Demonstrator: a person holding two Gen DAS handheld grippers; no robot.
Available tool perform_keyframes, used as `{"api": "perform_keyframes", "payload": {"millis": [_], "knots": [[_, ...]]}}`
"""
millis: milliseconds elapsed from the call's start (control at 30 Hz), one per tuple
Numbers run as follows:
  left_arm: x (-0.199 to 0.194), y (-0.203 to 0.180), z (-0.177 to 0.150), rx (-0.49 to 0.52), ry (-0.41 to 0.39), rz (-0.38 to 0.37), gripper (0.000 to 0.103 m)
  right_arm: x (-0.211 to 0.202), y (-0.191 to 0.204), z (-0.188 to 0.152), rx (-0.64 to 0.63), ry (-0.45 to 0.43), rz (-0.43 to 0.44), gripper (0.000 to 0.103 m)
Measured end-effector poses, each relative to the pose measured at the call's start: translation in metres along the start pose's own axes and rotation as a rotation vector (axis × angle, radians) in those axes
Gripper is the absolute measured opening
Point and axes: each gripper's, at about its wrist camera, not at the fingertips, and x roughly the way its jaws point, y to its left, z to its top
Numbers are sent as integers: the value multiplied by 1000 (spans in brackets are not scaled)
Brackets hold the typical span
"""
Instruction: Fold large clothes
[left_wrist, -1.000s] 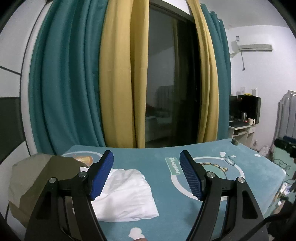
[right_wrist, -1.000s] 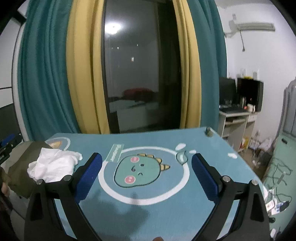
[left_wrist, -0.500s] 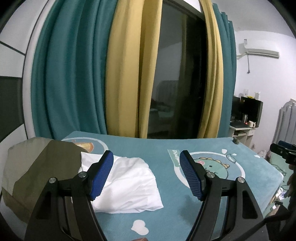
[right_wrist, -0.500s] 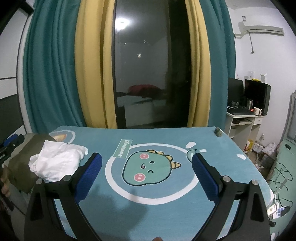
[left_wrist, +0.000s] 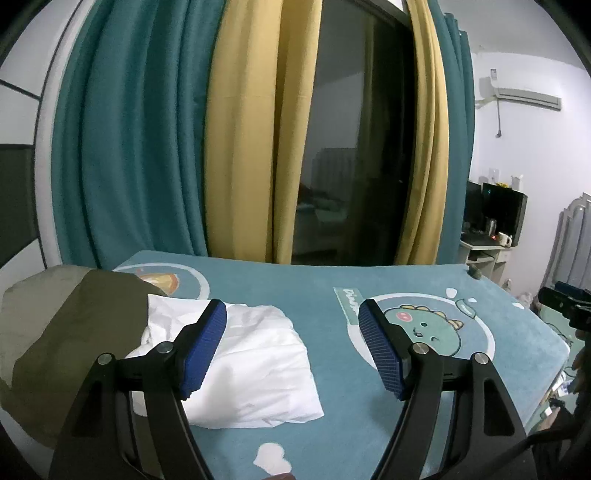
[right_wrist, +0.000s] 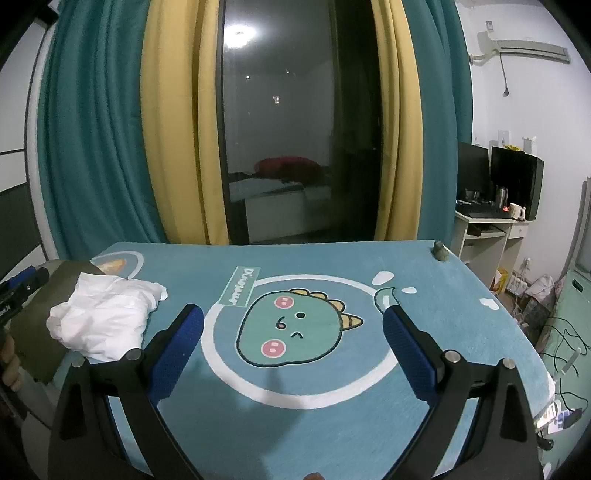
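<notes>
A crumpled white garment (left_wrist: 255, 365) (right_wrist: 107, 319) lies on the left part of a teal dinosaur mat (left_wrist: 325, 291) (right_wrist: 332, 398), partly overlapping an olive-green garment (left_wrist: 70, 332) (right_wrist: 44, 306) at the mat's left end. My left gripper (left_wrist: 291, 347) hovers open above the white garment's right half, nothing between its blue pads. My right gripper (right_wrist: 293, 350) is open over the dinosaur print in the mat's middle, well right of both garments. The left gripper's tip (right_wrist: 22, 280) and a hand show at the right wrist view's left edge.
Teal and yellow curtains (left_wrist: 236, 140) frame a dark glass door (right_wrist: 295, 140) behind the mat's far edge. A small grey-green object (right_wrist: 440, 251) sits at the far right corner. A desk with monitors (right_wrist: 498, 206) and floor cables (right_wrist: 561, 332) lie to the right.
Both grippers have come lower and closer to the mat. The left view has swung left, bringing the white and olive garments nearer and larger. Both stay open.
</notes>
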Motion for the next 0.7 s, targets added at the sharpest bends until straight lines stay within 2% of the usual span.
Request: {"api": "perform_keyframes", "payload": {"millis": [700], "knots": [[8, -14, 6, 16, 4, -4, 77, 11, -5, 3, 19, 8, -2, 97]]}}
